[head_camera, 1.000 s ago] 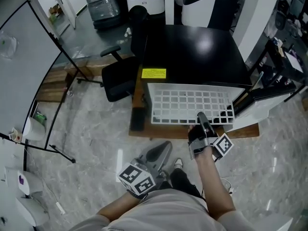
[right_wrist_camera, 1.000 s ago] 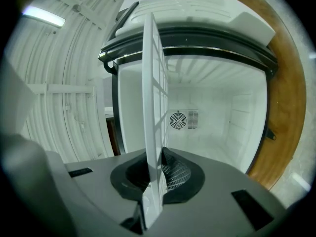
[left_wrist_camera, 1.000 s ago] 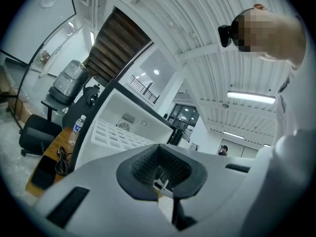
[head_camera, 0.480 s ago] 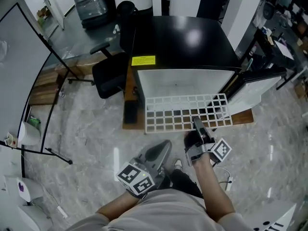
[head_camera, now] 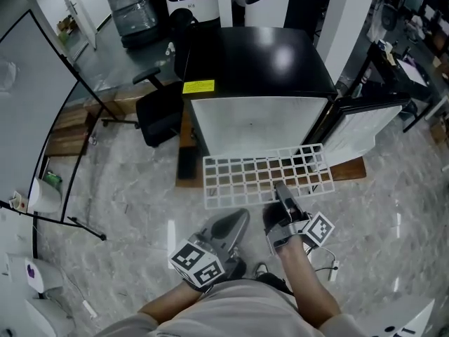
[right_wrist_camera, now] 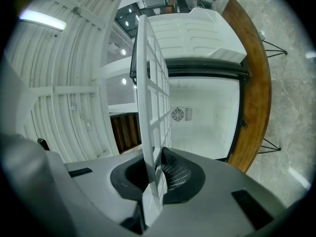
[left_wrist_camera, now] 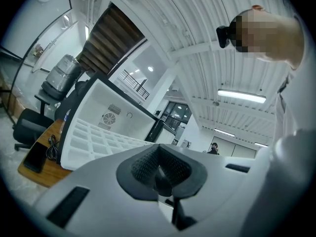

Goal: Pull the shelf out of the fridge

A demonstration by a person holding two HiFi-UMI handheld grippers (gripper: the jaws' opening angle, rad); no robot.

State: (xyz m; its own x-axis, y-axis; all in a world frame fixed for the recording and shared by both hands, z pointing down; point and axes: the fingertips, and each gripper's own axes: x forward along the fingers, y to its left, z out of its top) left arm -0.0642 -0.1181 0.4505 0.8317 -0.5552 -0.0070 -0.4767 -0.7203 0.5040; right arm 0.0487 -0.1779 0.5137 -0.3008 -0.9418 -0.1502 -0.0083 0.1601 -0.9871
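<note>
White grid shelf [head_camera: 261,177], square openings, near edge in right gripper [head_camera: 282,189]

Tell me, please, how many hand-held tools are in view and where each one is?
2. The right tool is clamped on the front edge of the white grid shelf. The left tool is shut on nothing, just short of that edge.

The head view looks steeply down from above on the black-topped white fridge [head_camera: 252,58] and the white plastic grid shelf [head_camera: 263,174] before it. The left gripper view sits low, tilted up at the ceiling [left_wrist_camera: 197,43]. The right gripper view, rolled sideways, looks closely along the shelf into the fridge. All three share both.
</note>
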